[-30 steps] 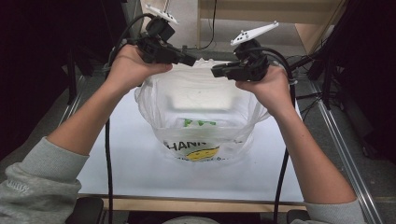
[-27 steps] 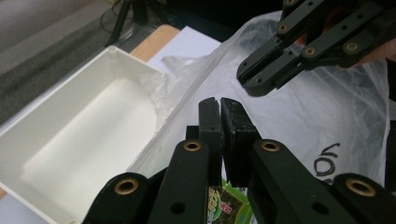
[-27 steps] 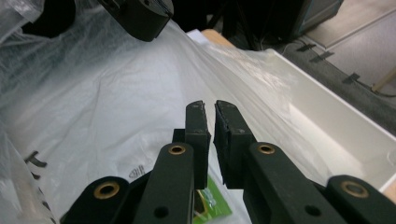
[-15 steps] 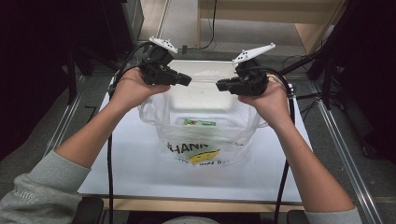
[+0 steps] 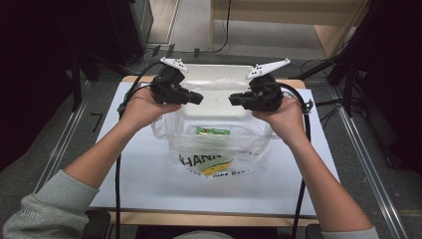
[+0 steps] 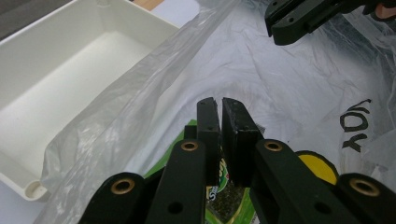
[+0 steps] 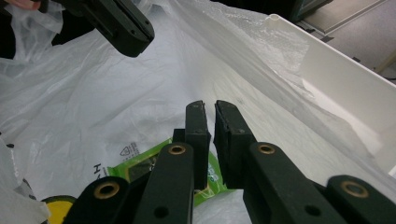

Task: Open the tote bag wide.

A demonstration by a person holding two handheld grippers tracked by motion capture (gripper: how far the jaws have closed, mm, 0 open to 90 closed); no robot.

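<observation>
A clear plastic bag (image 5: 219,149) with black lettering and a yellow smiley (image 5: 216,164) stands open on the white table (image 5: 149,184). A green packet (image 5: 213,131) lies inside it. My left gripper (image 5: 199,97) and right gripper (image 5: 231,99) point at each other over the bag's mouth. The bag's top corners rise to both hands, but I cannot tell how they are held. In the left gripper view my left gripper (image 6: 219,105) is shut with nothing visible between the pads, above the green packet (image 6: 219,205). In the right gripper view my right gripper (image 7: 208,105) is shut the same way.
A white plastic bin (image 5: 219,74) stands just behind the bag at the table's far edge, with the bag's rear wall leaning on it (image 6: 70,70). Cables trail from both grippers toward the person. Dark frames and rails flank the table.
Both hands have come down with the bag. It now slumps lower and wider on the table, and the green packet rests on its bottom.
</observation>
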